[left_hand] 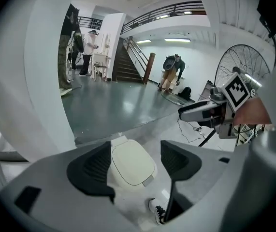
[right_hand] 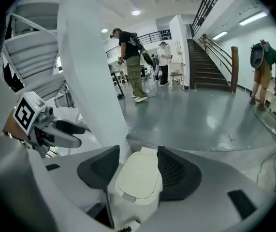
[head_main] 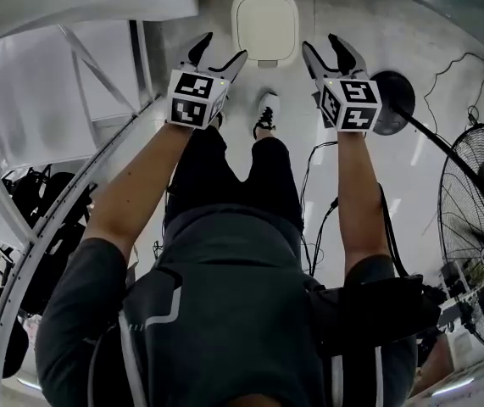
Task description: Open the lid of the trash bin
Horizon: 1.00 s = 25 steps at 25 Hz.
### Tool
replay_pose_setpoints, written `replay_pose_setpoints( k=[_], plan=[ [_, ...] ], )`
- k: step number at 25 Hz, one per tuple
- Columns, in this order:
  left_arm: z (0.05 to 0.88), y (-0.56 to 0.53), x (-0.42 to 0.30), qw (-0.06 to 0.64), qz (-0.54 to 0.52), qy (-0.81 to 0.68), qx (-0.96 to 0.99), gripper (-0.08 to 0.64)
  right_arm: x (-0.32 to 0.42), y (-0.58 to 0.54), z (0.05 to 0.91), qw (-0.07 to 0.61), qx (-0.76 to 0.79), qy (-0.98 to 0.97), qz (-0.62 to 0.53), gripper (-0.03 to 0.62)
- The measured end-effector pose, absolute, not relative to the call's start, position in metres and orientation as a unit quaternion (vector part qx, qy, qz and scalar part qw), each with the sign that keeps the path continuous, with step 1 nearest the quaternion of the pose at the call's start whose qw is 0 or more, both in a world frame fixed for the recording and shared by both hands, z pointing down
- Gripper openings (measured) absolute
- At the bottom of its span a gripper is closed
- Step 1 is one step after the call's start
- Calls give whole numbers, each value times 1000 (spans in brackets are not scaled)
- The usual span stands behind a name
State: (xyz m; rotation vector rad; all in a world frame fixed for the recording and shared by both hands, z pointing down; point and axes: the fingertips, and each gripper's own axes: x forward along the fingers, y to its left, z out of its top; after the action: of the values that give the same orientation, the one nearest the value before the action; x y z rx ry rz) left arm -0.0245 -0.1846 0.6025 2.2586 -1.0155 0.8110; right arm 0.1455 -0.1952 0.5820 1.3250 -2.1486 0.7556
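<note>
The white trash bin [head_main: 264, 22] stands on the floor ahead of the person's feet, its cream lid [left_hand: 132, 164] down flat. My left gripper [head_main: 223, 47] hangs in the air left of the bin and nearer than it, jaws open and empty. Mirroring it on the right, my right gripper [head_main: 322, 44] is also open and empty. In the left gripper view the lid lies between the left gripper's [left_hand: 137, 162] dark pads, well beyond them. The right gripper view frames the lid [right_hand: 140, 178] the same way between the right gripper's [right_hand: 138, 170] pads. Neither gripper touches the bin.
A black fan base [head_main: 392, 100] and a large standing fan [head_main: 479, 227] are at the right, with cables [head_main: 314, 159] running across the floor. A white pillar [right_hand: 94, 81] rises left of the bin. The person's shoe [head_main: 266, 111] is just short of it. People stand far off across the hall.
</note>
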Motion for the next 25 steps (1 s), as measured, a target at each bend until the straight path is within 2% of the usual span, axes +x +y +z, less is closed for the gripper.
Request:
replay_pose_setpoints(
  k=[11, 19, 25],
  plan=[
    [734, -147, -7, 321, 363, -363, 796, 314, 129, -146, 731, 316, 429, -771, 349, 298],
    [819, -113, 8, 415, 356, -374, 749, 307, 116, -114, 815, 359, 403, -739, 402, 304],
    [863, -94, 23, 442, 369, -369, 730, 288, 102, -95, 858, 362, 391, -723, 439, 301]
  ],
)
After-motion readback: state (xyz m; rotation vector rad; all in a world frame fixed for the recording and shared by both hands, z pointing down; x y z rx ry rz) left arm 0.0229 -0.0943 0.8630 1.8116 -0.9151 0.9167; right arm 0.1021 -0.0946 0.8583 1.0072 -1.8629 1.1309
